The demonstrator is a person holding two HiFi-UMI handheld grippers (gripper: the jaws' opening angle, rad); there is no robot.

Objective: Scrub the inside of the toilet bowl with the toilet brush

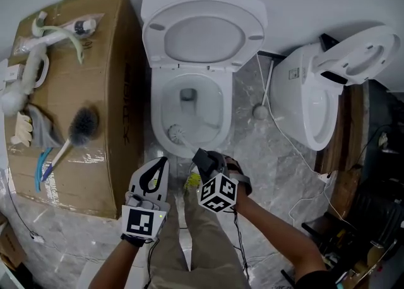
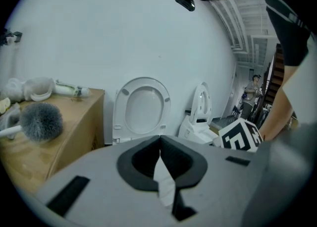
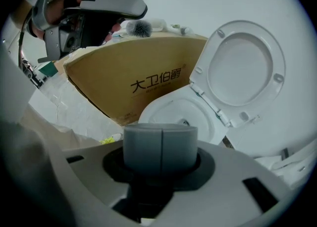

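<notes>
Cardboard box (image 1: 117, 155) at left carries spare grey brush (image 1: 82, 125) — not your tool. Your left hand-held gripper (image 2: 159, 138): jaws closed together, nothing between them, hanging near bowl front. Next, toilet brush (image 1: 177, 134): white head inside toilet bowl (image 1: 156, 101), at near-left wall. Your right hand-held gripper (image 1: 202, 156): clamped on brush handle. Risks: head may ride over rim on back-stroke — splash onto floor. Handle may twist in jaws under hard scrubbing. Hold left hand-held gripper clear of stroke.
</notes>
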